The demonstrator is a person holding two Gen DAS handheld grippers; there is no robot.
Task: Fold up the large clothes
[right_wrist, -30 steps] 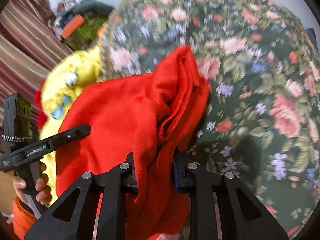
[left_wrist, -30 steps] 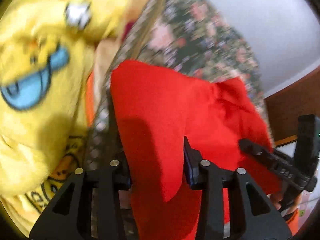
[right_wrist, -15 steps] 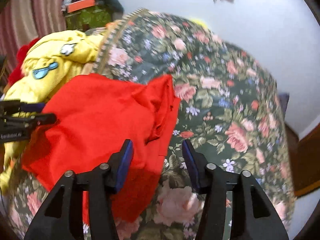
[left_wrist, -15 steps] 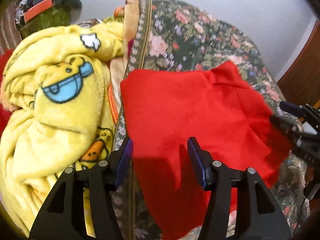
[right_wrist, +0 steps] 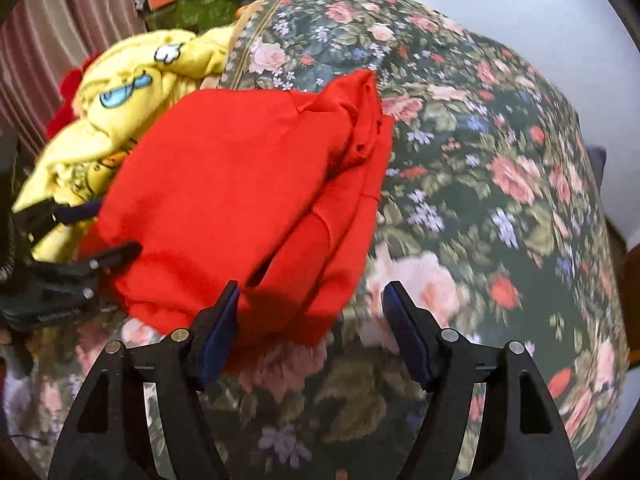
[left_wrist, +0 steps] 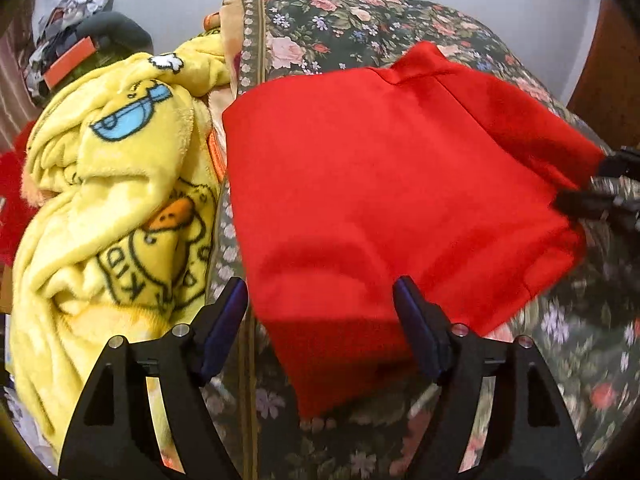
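Observation:
A red garment lies folded on the floral bedspread. It also shows in the right wrist view, bunched along its right edge. My left gripper is open and empty, its jaws wide over the garment's near edge. My right gripper is open and empty, just above the garment's near corner. The right gripper shows at the right edge of the left wrist view. The left gripper shows at the left of the right wrist view.
A yellow cartoon fleece blanket is heaped to the left of the garment; it also shows in the right wrist view. A dark bag with an orange strip sits behind it. Striped curtain at far left. Bare bedspread lies to the right.
Both grippers let go of the red garment and opened wide. The garment dropped onto the bedspread and now lies flatter. Both grippers pulled back from it.

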